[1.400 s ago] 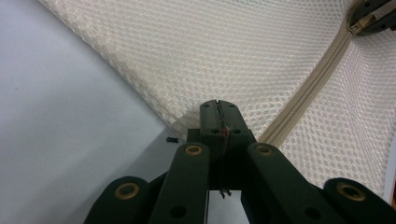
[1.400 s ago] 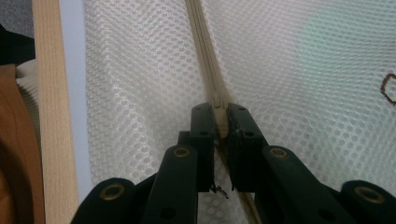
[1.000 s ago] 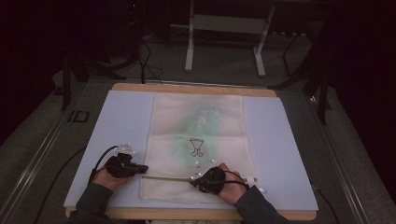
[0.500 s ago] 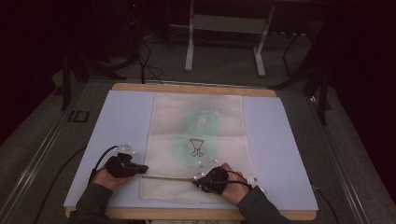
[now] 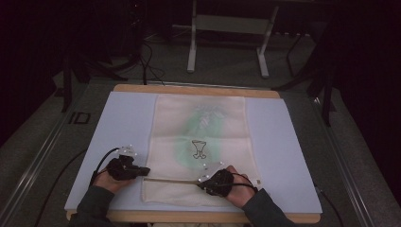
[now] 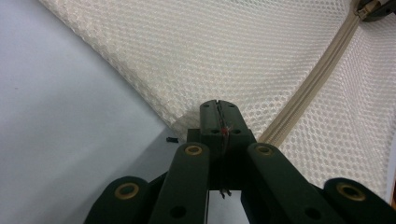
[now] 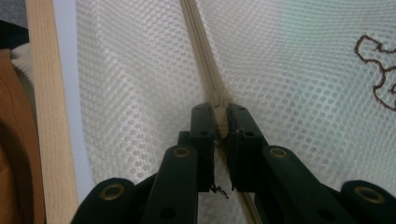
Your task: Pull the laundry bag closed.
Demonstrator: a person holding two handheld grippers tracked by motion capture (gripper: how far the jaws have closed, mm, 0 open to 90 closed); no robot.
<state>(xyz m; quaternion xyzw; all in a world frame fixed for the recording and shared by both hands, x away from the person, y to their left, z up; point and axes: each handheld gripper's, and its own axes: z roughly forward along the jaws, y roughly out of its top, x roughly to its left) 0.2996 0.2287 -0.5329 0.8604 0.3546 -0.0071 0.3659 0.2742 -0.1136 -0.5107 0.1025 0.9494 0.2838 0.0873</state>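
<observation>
A dark room is seen around a wooden table (image 5: 198, 89) that is covered by a pale blue mat (image 5: 283, 156). A cream mesh bag (image 5: 201, 118) is laid flat on the mat, full of tiny round holes, with a green patch and a small brown drawing (image 5: 199, 149) on it. Both hands are laid low at the near edge, with the forearms coming in from below. The left gripper (image 6: 218, 112) is pointed sideways and is clenched on the bag's edge, just beside the end of the zipper (image 6: 308, 88). The right gripper (image 7: 219, 114) is pinched shut on the zipper pull (image 7: 219, 103), with the mesh spread out ahead of it and the wooden edge off to one side
</observation>
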